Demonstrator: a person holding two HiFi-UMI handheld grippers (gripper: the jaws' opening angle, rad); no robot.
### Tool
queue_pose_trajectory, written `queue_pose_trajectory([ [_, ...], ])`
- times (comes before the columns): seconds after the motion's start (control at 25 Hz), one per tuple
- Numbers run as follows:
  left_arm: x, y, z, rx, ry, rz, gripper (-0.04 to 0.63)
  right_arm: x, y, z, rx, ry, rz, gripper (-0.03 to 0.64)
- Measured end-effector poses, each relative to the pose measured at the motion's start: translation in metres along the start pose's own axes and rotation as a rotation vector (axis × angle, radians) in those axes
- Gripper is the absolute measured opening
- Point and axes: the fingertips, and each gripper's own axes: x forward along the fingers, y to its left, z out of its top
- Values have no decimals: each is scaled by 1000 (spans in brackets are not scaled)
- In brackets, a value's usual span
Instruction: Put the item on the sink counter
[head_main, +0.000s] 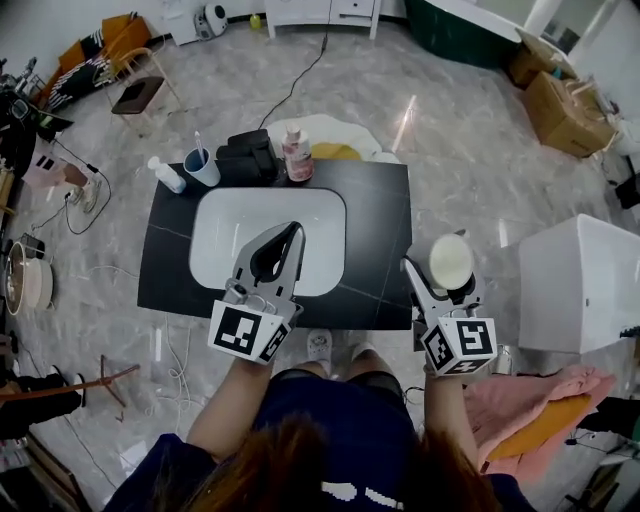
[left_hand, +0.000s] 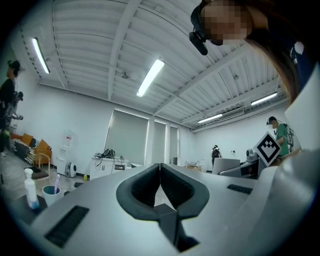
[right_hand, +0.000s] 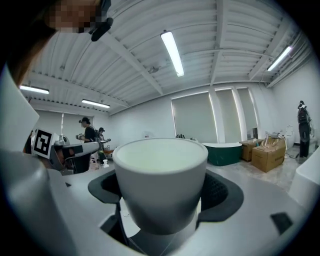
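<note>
A white cup sits upright between the jaws of my right gripper, which is shut on it, just off the right front corner of the black sink counter. My left gripper hangs over the front of the white basin, shut with nothing in it; its tips meet. Both grippers tilt upward, their views showing the ceiling.
At the counter's back edge stand a blue cup with a toothbrush, a white pump bottle, a black box and a pinkish bottle. A white cabinet stands right; pink and orange cloth lies beside it.
</note>
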Motion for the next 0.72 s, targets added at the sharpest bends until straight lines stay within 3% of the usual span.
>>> queue_pose_trajectory([
  [0.72, 30, 7, -48, -67, 70, 6, 23, 45, -39, -198, -99, 414, -3, 453],
])
